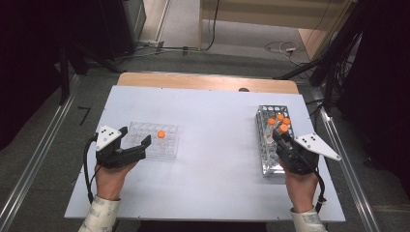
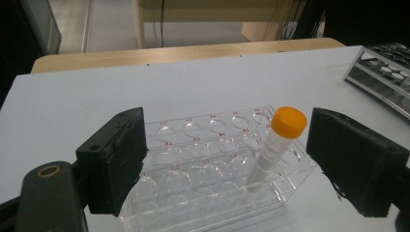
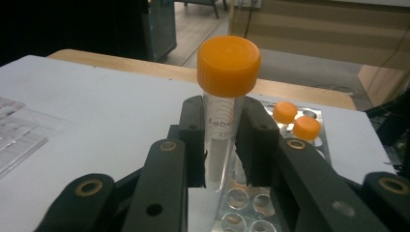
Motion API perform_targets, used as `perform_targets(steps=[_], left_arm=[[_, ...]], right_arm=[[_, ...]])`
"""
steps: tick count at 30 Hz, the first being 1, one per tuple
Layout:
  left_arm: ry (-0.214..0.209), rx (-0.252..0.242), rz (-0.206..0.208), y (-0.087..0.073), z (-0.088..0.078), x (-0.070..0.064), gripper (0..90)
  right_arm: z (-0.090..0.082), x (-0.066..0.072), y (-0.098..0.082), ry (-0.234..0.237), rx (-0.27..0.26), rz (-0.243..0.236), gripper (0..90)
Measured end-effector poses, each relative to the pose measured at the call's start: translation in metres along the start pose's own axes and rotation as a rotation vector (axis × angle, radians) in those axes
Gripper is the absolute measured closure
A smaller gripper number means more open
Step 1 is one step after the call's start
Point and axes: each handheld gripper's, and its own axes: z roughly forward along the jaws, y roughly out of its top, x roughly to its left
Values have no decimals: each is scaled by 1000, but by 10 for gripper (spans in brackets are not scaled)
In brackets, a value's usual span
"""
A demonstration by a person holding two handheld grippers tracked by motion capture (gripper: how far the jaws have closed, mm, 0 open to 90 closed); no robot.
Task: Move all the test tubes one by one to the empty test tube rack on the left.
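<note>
Item: orange-capped tube [image 3: 223,104], clear plastic, upright, pinched at mid-body between the two black jaws of the right gripper [image 3: 221,145]. Printing on its wall begins "Labs"; the rest is hidden by the jaw. Faint graduation lines show under the cap.

Position: directly above the metal rack [image 1: 270,145], over that rack's near end.

Other tubes in the metal rack: at least two more orange caps [image 3: 295,121] toward its far end.

Left of the metal rack, well apart across the white table [image 1: 217,159]: clear plastic rack [image 2: 208,169], wells marked in small red letter-number codes, among them "C2" and "B3". One orange-capped tube [image 2: 275,145] stands tilted in it near its right end.

Left gripper [image 2: 225,164]: jaws spread wide on either side of the clear plastic rack, pads touching nothing.
</note>
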Motion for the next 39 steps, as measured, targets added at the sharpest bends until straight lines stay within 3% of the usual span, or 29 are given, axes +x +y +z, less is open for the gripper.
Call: perform_targets(steps=[15,23,26,29,34,39], left_arm=[[-46,-9,17,3,-2,-10,125],[-73,-22,39,7,-7,-22,126],[-89,-28,45,9,-9,-28,127],[-144,-26,41,12,-11,-36,129],[-181,-43,87,14,-15,-55,129],[-221,-29,116,13,-12,-72,128]], right_arm=[[11,36,-10,138,53,-49,719],[20,54,-18,198,81,-77,719],[22,60,-20,218,90,-87,719],[24,66,-22,251,102,-90,719],[26,81,-25,291,117,-119,719],[27,95,-27,334,133,-140,719]])
